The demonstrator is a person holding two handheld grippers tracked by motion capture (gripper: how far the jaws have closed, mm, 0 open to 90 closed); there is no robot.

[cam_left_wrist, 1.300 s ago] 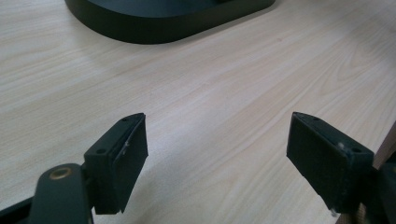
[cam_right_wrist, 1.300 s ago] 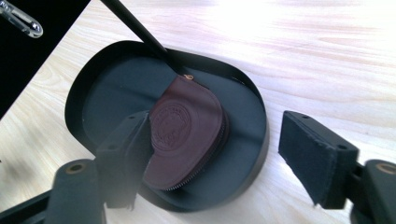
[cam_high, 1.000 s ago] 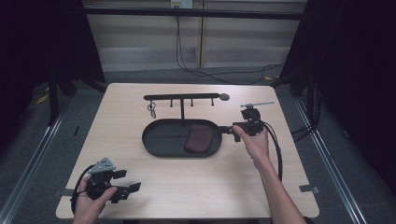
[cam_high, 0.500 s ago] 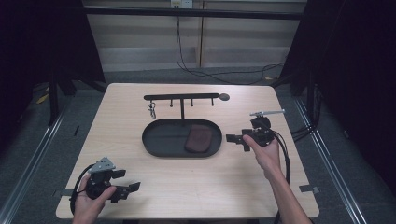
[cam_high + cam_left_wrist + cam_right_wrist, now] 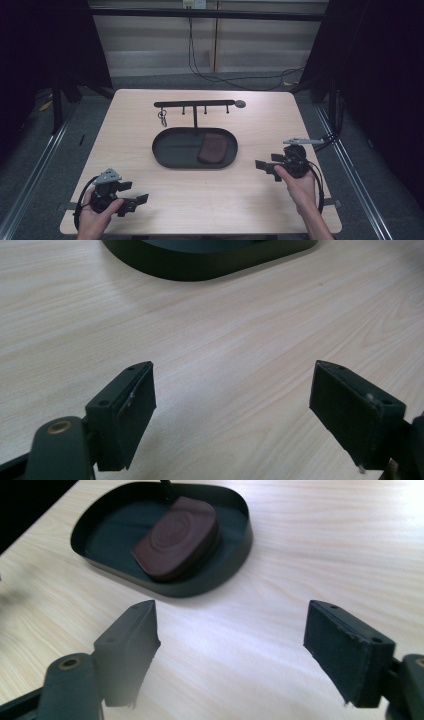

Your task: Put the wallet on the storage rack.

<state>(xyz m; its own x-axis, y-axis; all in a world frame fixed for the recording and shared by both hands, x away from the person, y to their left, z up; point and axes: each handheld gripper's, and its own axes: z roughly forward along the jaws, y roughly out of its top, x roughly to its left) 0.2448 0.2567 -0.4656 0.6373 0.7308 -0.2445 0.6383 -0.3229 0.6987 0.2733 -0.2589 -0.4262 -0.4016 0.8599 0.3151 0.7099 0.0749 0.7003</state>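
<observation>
**Claws wide, wallet lying in tray**

Right claw point(image 5: 264, 166) held low over the worktop point(image 5: 235, 200), just right of the black oval tray point(image 5: 170, 159), pointed toward it. Jaws spread wide, lately closing a little, nothing between them, bare wood under the gap. Left claw point(image 5: 136, 202) at the near left corner, jaws wide apart, gripping nothing, well apart from the tray.

Brown leather wallet point(image 5: 176, 536) flat inside the tray's right half, leaning slightly on the wall, untouched. Black hook rail point(image 5: 194, 104) on a post behind the tray; small key ring point(image 5: 162, 118) hanging from its leftmost hook.
</observation>
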